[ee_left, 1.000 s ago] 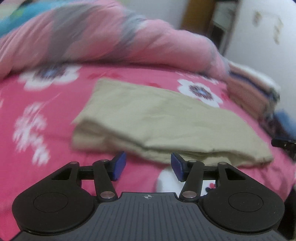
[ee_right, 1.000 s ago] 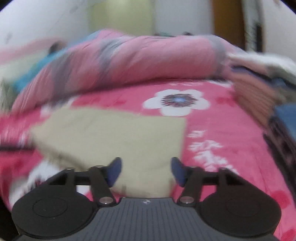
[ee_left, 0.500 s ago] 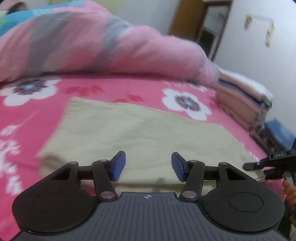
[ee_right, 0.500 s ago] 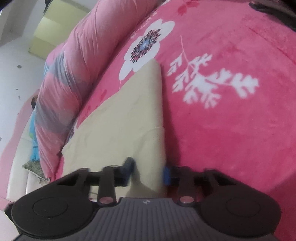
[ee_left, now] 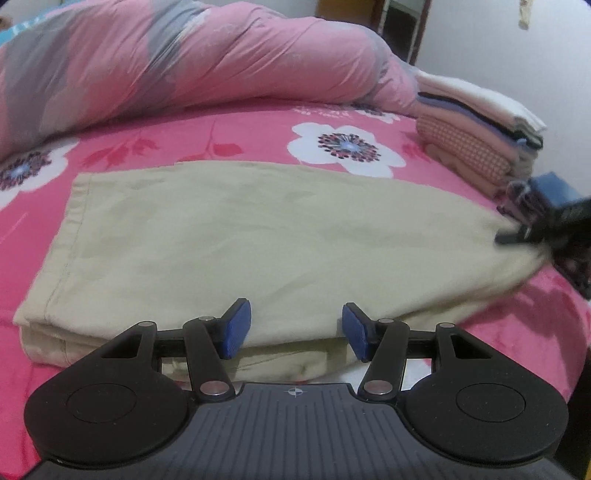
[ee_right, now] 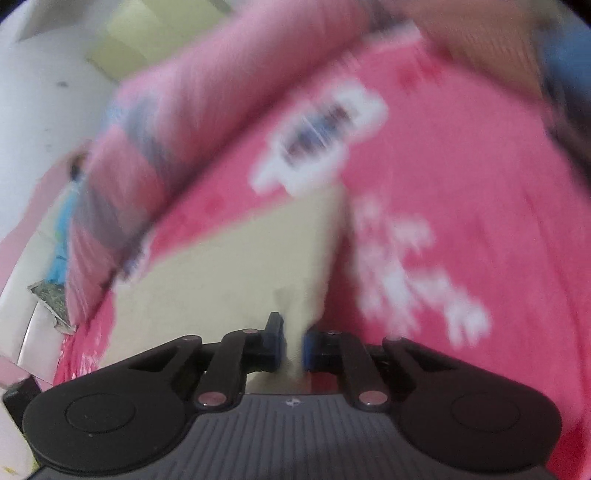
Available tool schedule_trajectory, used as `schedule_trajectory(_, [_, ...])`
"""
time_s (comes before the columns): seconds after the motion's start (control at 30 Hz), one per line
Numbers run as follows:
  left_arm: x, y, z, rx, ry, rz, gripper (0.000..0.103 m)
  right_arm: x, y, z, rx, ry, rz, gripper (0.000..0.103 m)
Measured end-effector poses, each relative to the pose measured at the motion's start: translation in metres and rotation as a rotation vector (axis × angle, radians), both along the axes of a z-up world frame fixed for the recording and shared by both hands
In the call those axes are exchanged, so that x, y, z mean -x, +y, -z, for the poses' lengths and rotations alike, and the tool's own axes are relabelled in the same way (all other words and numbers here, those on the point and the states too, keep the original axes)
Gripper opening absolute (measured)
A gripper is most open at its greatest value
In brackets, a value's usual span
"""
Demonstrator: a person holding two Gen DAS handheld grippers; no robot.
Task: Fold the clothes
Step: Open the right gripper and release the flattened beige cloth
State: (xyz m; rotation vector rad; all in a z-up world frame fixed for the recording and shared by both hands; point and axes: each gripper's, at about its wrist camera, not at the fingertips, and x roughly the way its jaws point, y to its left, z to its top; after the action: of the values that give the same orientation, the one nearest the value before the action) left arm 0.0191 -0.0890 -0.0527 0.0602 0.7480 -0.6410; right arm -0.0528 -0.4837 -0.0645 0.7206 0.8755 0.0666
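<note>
A beige garment point(ee_left: 277, 236), folded into a long flat band, lies across the pink floral bedsheet point(ee_left: 255, 136). My left gripper point(ee_left: 295, 332) stands open at the middle of the garment's near edge, its blue pads apart with the cloth's edge just beyond them. At the garment's right end my right gripper point(ee_left: 524, 234) reaches in from the side. In the blurred right wrist view the right gripper point(ee_right: 293, 343) has its jaws closing, and a ridge of the beige garment point(ee_right: 229, 266) is pinched between its pads.
A rolled pink and grey quilt point(ee_left: 184, 62) lies along the far side of the bed. A stack of folded clothes point(ee_left: 476, 136) sits at the far right, with dark patterned fabric point(ee_left: 576, 266) below it. A doorway point(ee_left: 402, 22) is behind.
The left gripper moved in over the garment's near edge, still open. The right gripper rolled, came down at the garment's right end, and its jaws narrowed onto the cloth.
</note>
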Motion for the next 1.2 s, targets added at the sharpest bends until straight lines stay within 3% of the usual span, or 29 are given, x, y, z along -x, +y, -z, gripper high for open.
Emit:
schedule_trajectory(0.03, [-0.002, 0.005, -0.003, 0.018, 0.010, -0.004, 0.055, 0.003, -0.004, 0.013, -0.022, 0.055, 0.012, 0.024])
schedule_trajectory(0.1, [-0.005, 0.016, -0.010, 0.054, 0.026, -0.011, 0.055, 0.017, -0.009, 0.016, -0.057, 0.022, 0.042, 0.026])
schedule_trajectory(0.13, [-0.008, 0.021, -0.016, 0.071, 0.022, -0.013, 0.055, 0.024, -0.010, 0.007, -0.017, 0.007, 0.058, 0.026])
schedule_trajectory(0.23, [-0.023, 0.018, -0.025, 0.079, -0.002, -0.019, 0.055, 0.032, 0.000, -0.036, 0.250, -0.083, 0.105, 0.027])
schedule_trajectory(0.33, [-0.041, 0.005, -0.026, 0.058, -0.010, -0.027, 0.055, 0.010, 0.022, -0.064, 0.370, -0.181, 0.056, 0.027])
schedule_trajectory(0.43, [-0.063, -0.015, -0.012, 0.010, 0.036, -0.037, 0.055, -0.034, 0.058, -0.069, 0.463, -0.241, -0.050, 0.026])
schedule_trajectory(0.53, [-0.072, -0.023, 0.004, -0.048, 0.054, -0.046, 0.055, -0.084, 0.072, -0.043, 0.492, -0.180, -0.120, 0.025])
schedule_trajectory(0.67, [-0.069, -0.022, 0.007, -0.042, 0.054, -0.049, 0.057, -0.126, 0.058, 0.003, 0.546, 0.011, -0.128, 0.021])
schedule_trajectory(0.7, [-0.069, -0.021, 0.006, -0.042, 0.060, -0.049, 0.058, -0.127, 0.056, -0.002, 0.518, 0.014, -0.110, 0.021])
schedule_trajectory(0.83, [-0.073, -0.019, 0.005, -0.020, 0.095, -0.062, 0.060, -0.134, 0.064, -0.028, 0.566, -0.074, -0.114, 0.021])
schedule_trajectory(0.93, [-0.072, -0.024, 0.004, -0.045, 0.100, -0.070, 0.061, -0.168, 0.064, 0.001, 0.598, 0.010, -0.096, 0.020])
schedule_trajectory(1.0, [-0.071, -0.028, 0.004, -0.068, 0.101, -0.077, 0.062, -0.175, 0.061, 0.015, 0.614, 0.004, -0.055, 0.021])
schedule_trajectory(1.1, [-0.068, -0.032, 0.004, -0.097, 0.087, -0.081, 0.063, -0.171, 0.067, -0.002, 0.594, 0.012, -0.008, 0.023])
schedule_trajectory(1.2, [-0.066, -0.034, 0.005, -0.105, 0.078, -0.092, 0.064, -0.140, 0.087, -0.026, 0.572, -0.090, -0.059, 0.023])
